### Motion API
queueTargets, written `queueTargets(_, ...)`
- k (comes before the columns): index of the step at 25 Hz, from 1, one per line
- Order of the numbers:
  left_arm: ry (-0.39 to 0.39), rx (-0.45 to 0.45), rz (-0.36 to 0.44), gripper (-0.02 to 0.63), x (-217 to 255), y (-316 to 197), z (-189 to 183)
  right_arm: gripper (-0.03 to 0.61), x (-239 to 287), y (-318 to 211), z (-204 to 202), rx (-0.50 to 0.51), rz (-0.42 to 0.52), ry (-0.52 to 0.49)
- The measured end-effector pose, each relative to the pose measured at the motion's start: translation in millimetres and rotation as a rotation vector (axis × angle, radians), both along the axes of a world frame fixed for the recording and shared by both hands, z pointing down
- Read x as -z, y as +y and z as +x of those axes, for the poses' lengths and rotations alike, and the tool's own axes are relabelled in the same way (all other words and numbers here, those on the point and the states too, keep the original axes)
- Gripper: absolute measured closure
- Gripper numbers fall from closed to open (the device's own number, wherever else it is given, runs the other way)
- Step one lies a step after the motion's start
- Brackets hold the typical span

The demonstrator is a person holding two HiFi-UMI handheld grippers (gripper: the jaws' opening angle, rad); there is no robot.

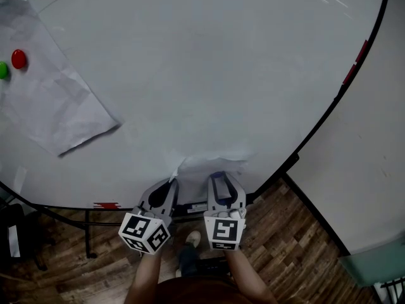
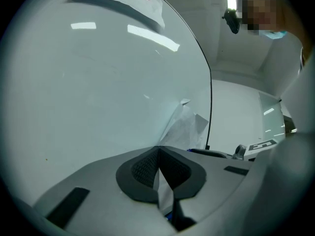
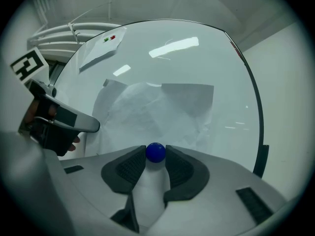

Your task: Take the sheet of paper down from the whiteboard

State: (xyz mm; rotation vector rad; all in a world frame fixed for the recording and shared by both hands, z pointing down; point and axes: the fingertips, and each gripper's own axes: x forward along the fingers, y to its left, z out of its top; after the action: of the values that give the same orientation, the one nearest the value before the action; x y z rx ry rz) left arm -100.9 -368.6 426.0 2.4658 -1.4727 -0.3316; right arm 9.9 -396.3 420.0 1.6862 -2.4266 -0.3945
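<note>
At 10 o'clock on the whiteboard [image 1: 209, 56], a second sheet [image 1: 57, 106] hangs under a red magnet [image 1: 19, 59] and a green magnet [image 1: 2, 70]. At 6 o'clock, the left gripper [image 1: 171, 183] has its fingers closed on the left edge of the sheet of paper [image 1: 212, 164]. The right gripper [image 1: 221, 179] has its fingers pressed against both sides of a blue magnet [image 3: 156, 152] on that sheet. Judged status: removal is under way; magnet and sheet are not yet lifted off the board

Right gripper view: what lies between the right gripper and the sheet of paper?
A blue magnet on the sheet of paper, shown in that view.
</note>
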Motion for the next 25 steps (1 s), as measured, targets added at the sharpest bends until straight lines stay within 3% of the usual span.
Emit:
queueTargets(9, 0.06, 0.002, -0.013, 0.589, 2, 0, -1, 0.442, -3, 10, 0, 0.024, -0.009, 0.001)
queueTargets(25, 0.08, 0.022, -0.013, 0.589, 8, 19, -8, 0.442, -1, 25, 10, 0.02, -0.011, -0.011)
